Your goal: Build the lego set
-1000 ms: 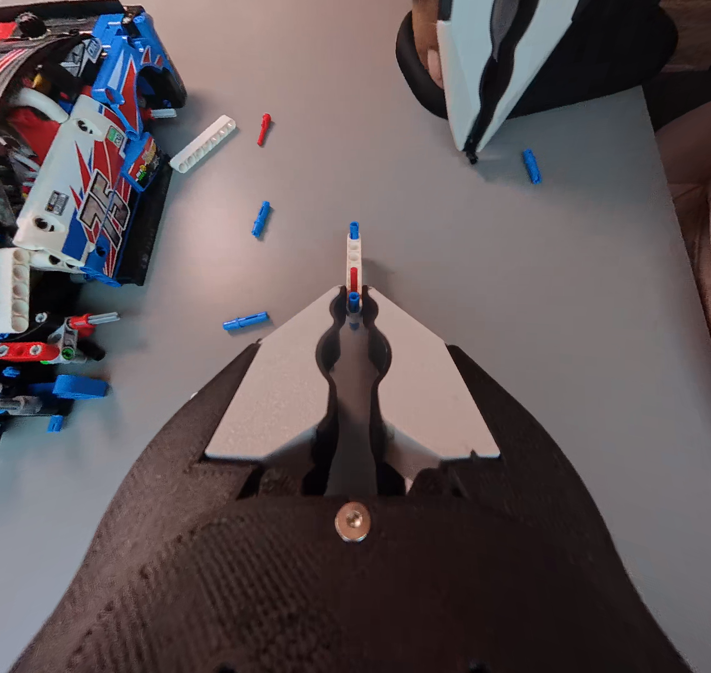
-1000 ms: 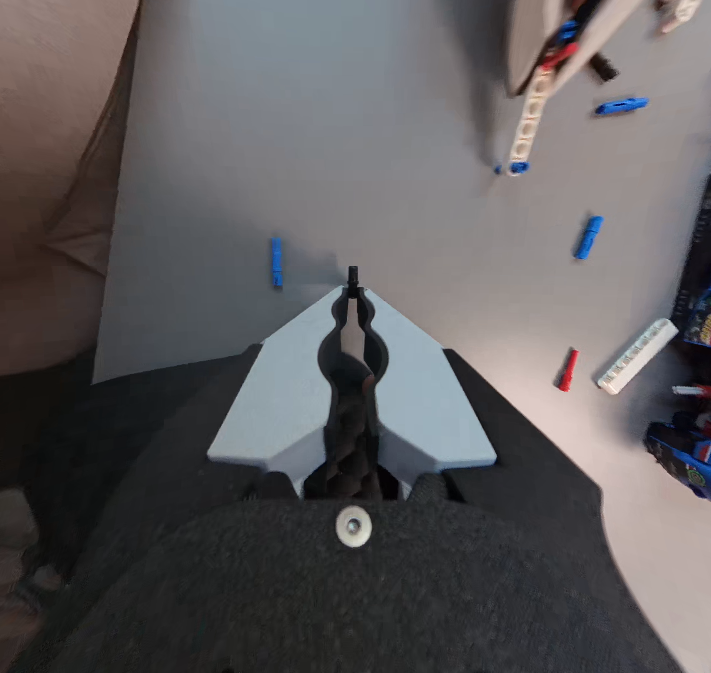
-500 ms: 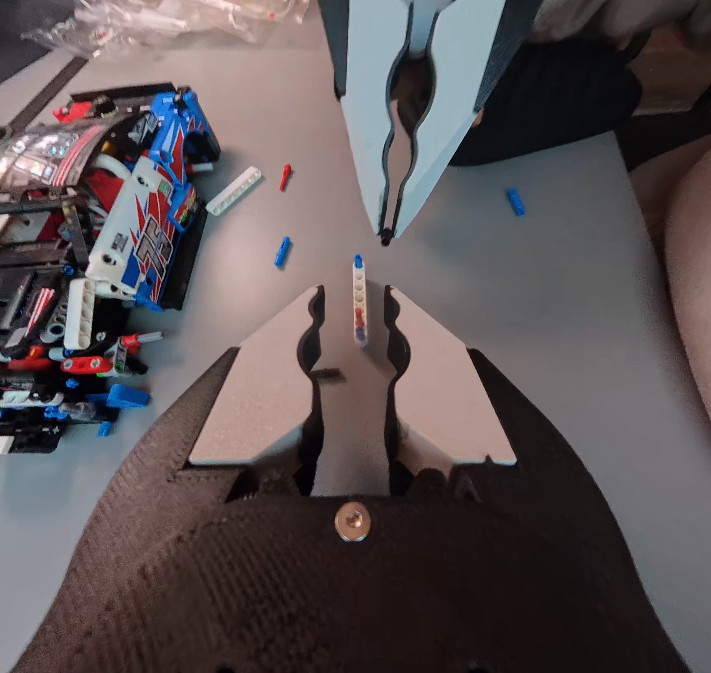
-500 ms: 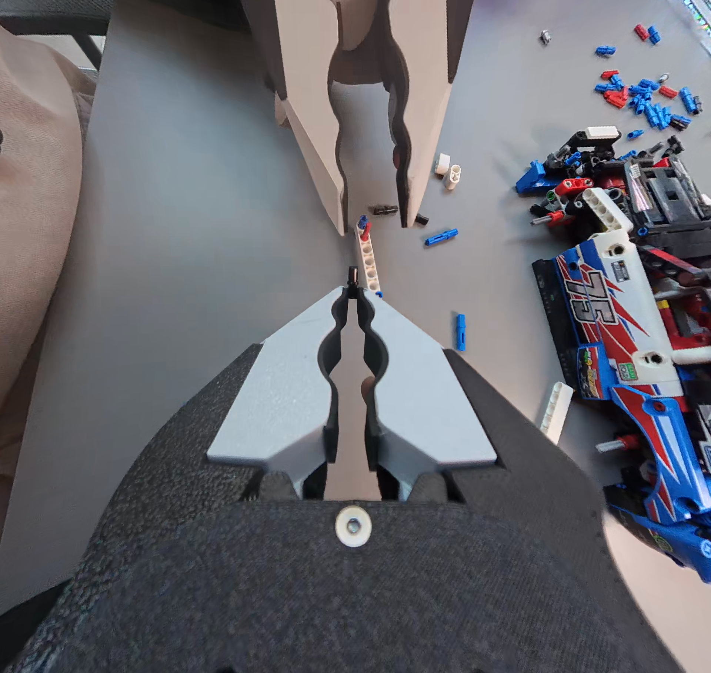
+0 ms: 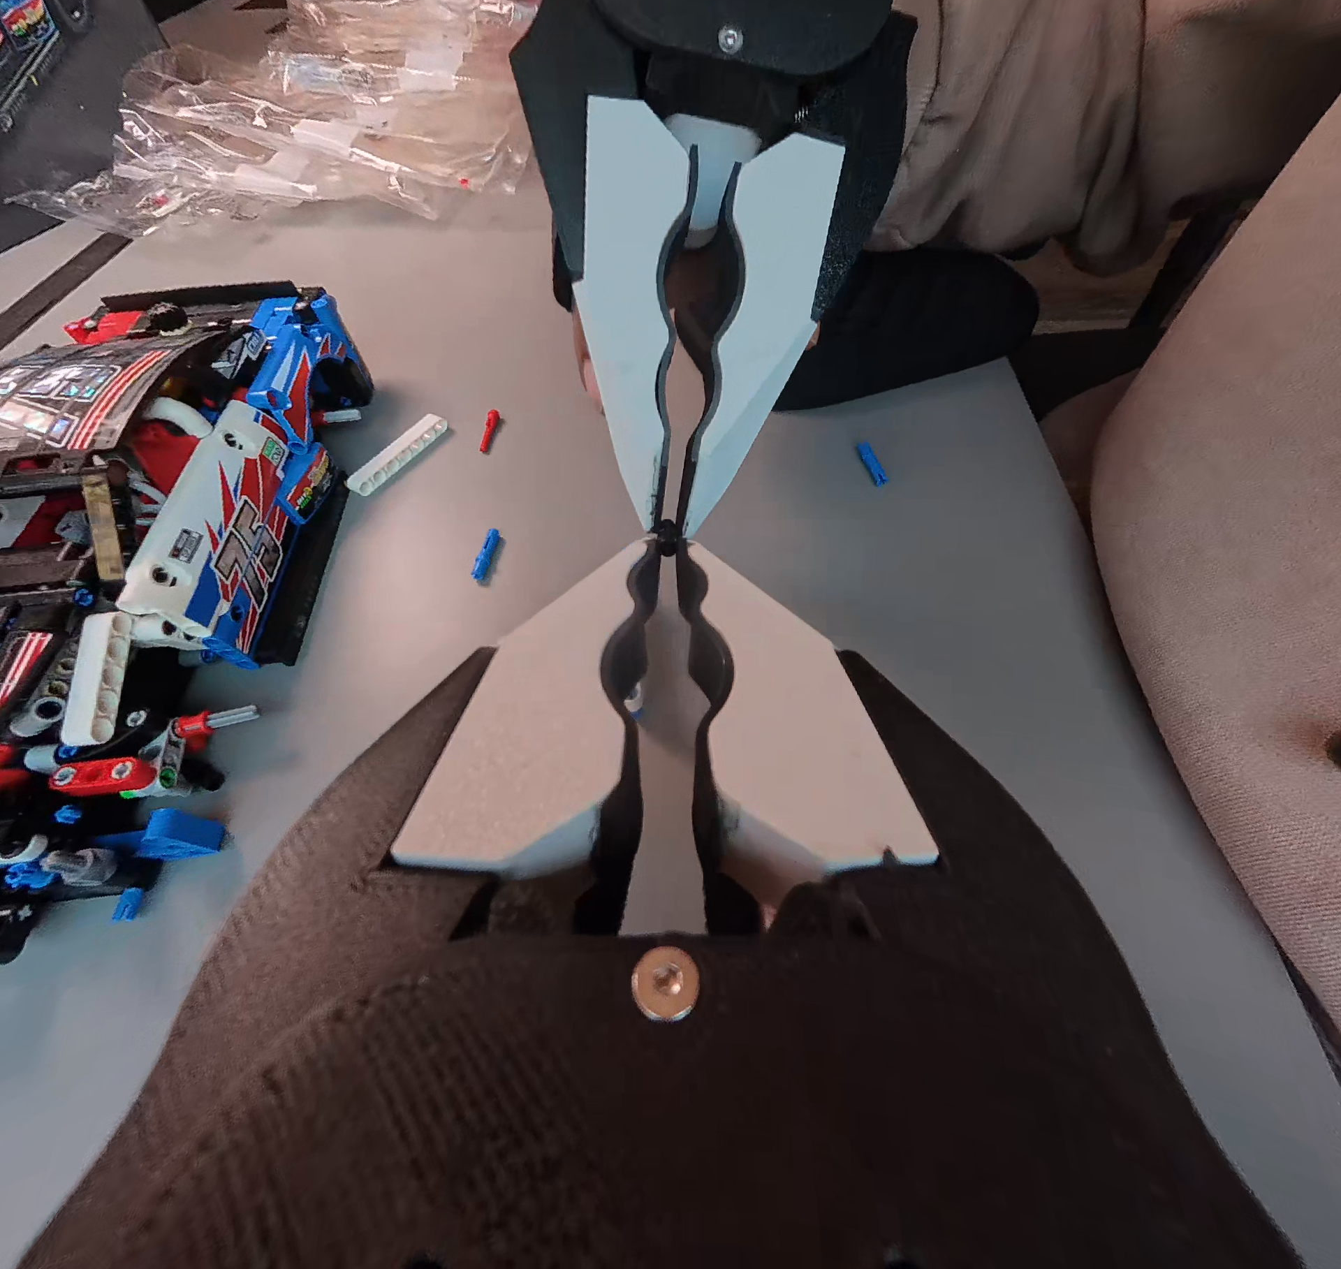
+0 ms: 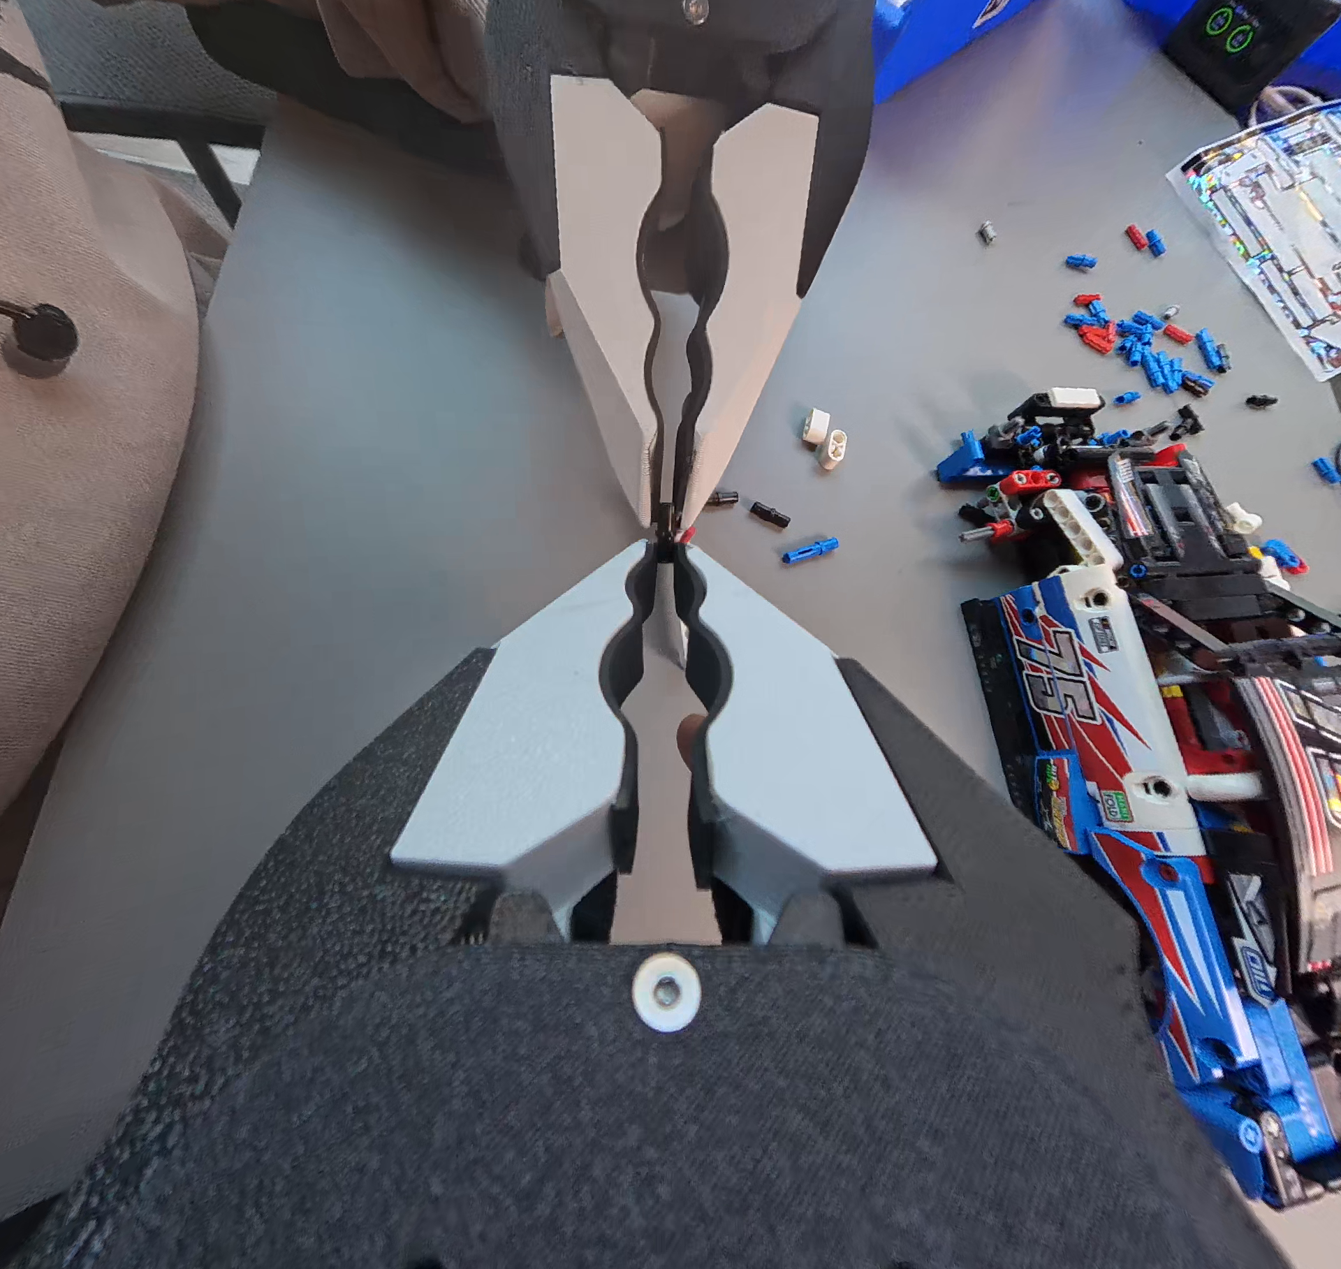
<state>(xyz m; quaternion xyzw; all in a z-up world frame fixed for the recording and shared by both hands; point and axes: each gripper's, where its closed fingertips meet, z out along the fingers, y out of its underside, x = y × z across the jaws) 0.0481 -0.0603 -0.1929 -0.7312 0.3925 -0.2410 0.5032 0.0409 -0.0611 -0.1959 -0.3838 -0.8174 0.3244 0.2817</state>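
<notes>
My left gripper [image 5: 664, 548] and right gripper [image 6: 664, 552] meet tip to tip above the grey table [image 5: 834, 581]. The right one, seen from the left wrist view [image 5: 667, 523], is shut on a small black pin [image 6: 664, 517] that touches the left gripper's tips [image 6: 664, 508]. The left jaws are closed on a white beam, which shows only as slivers: a white and blue end [image 5: 636, 697] between the jaws, and a length under the right fingers [image 6: 671, 628] with a red pin [image 6: 686, 533] in it. The half-built blue, white and red car [image 5: 218, 508] stands to the left.
Loose on the table: a white beam [image 5: 398, 452], a red pin [image 5: 490, 430], blue pins [image 5: 486, 553] [image 5: 871, 463], black pins [image 6: 769, 513], a blue axle pin [image 6: 809, 551], white connectors [image 6: 823, 436]. A pin pile [image 6: 1146, 349], a sticker sheet [image 6: 1270, 233] and plastic bags [image 5: 326, 109] lie farther off. Less than 4 cm separates the two grippers' tips.
The left gripper, open around the beam on the table half a second ago, has shut. Both grippers have tilted up and come together until the black pin touches the left tips.
</notes>
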